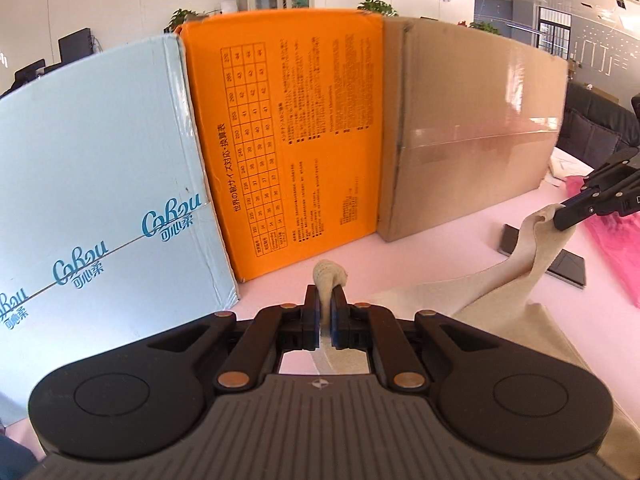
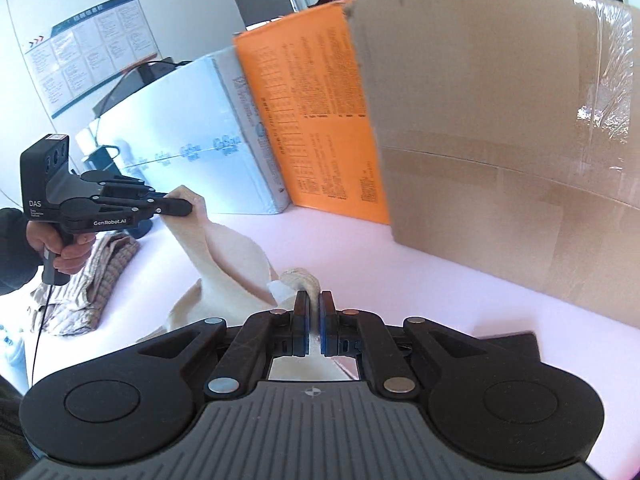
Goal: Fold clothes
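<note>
Three big boxes wall off the back of the pink worktop (image 1: 460, 248): a pale blue carton (image 1: 100, 168), an orange box (image 1: 296, 140) and a brown cardboard box (image 1: 472, 128). In front of them I have the beige garment (image 1: 516, 276) lifted between my two tools, part hanging in the air, the rest lying on the worktop.

It looks light and limp to me, a soft knit that sags into a long drape between the holds, so I judge it will not keep any shape on its own. Edges and corners are the places to hold; a pinch in mid-cloth would only bunch it.

My left gripper (image 1: 329, 300) has its jaws pressed on a rolled tuft of the cloth. My right gripper (image 2: 314, 308) is likewise clamped on a bunched edge.

Smaller things: a striped cloth (image 2: 96, 280) heaped at the left, a pink plastic sheet (image 1: 616, 248) at the right, and two dark flat slabs (image 1: 568, 268) beneath the drape, phones or tablets, I cannot say which.

Hidden from me: what kind of garment this is, its full outline, and whatever lies under each tool's body.
</note>
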The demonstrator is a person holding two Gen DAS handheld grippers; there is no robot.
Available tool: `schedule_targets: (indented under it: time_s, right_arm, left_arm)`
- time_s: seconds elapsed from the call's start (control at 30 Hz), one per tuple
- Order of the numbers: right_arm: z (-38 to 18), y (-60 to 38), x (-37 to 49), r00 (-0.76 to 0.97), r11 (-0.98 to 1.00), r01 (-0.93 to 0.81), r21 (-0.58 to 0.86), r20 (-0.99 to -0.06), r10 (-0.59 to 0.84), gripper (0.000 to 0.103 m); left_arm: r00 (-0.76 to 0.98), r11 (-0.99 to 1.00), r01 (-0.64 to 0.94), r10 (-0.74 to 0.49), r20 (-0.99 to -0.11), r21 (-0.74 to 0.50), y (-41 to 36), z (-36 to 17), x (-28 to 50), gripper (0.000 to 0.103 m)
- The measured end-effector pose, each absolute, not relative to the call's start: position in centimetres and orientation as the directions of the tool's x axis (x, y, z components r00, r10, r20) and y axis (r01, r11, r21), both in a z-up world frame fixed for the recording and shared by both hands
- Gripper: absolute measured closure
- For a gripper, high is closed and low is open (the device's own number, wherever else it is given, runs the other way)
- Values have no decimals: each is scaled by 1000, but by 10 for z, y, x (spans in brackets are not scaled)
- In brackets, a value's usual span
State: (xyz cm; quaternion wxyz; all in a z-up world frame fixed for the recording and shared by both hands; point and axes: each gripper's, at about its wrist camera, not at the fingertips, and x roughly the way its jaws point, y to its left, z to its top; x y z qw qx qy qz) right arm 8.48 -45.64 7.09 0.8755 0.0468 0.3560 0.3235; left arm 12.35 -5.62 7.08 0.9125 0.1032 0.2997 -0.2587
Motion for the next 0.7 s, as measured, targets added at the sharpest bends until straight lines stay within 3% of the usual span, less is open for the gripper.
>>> schedule_targets:
  time_s: [0.27, 0.43, 0.5, 0.57, 0.63, 0.7]
  right_arm:
    - [45, -414, -30, 410, 727, -544, 419, -623, 666, 98]
    - [5, -396, -72, 353, 757, -494, 428, -697, 624, 95]
    - [-3, -392, -82, 350, 775, -492, 396, -725, 593, 85]
    - [-2, -393, -90, 353, 776, -492, 395, -725, 592, 71]
    - [2, -394, -98, 366, 778, -492, 391, -718, 592, 61]
    - [8, -396, -104, 400, 786, -485, 384, -702, 590, 58]
  left_arm:
    - [584, 757, 653, -493, -644, 12, -43, 55, -5, 99]
    - [484, 739, 672, -476, -735, -36, -36, 11, -44, 93]
    - [487, 761, 648, -436, -756, -21, -30, 1, -53, 72]
    - [519, 784, 621, -402, -755, 9, -23, 1, -60, 33]
    - [550, 800, 599, -389, -740, 25, -12, 7, -68, 22]
    - [570, 819, 572, -371, -733, 31, -3, 11, -70, 22]
